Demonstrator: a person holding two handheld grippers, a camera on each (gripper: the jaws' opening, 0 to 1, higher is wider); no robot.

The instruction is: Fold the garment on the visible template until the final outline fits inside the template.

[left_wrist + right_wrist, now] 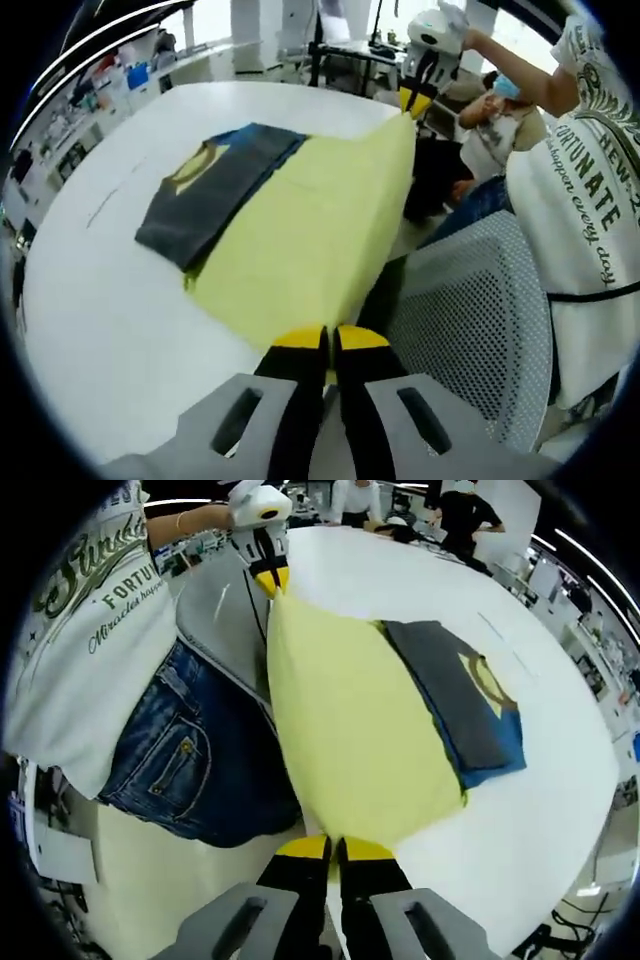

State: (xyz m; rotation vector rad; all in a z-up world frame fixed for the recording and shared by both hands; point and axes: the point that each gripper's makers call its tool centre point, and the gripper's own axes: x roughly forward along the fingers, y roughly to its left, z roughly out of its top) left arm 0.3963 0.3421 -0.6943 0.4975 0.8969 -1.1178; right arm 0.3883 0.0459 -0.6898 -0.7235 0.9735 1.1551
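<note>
Yellow template sheet (pixel 310 235) hangs taut between my two grippers, lifted off the white table (pixel 110 330). My left gripper (pixel 328 345) has its jaws pinched closed on one corner; my right gripper (pixel 335 848) is clamped on the other. The folded dark garment (pixel 215 190) lies on the sheet's far edge.

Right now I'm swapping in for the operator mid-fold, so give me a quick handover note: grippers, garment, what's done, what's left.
Left gripper: shut on one corner of the yellow garment.
Right gripper: shut on the other corner of the same edge, which is lifted off the white table.
The garment's far part lies on the table under a dark folded cloth.
Done: near edge gripped and raised.
Left: probably carry that edge across, then finish folding. I cannot make out a template outline.
</note>
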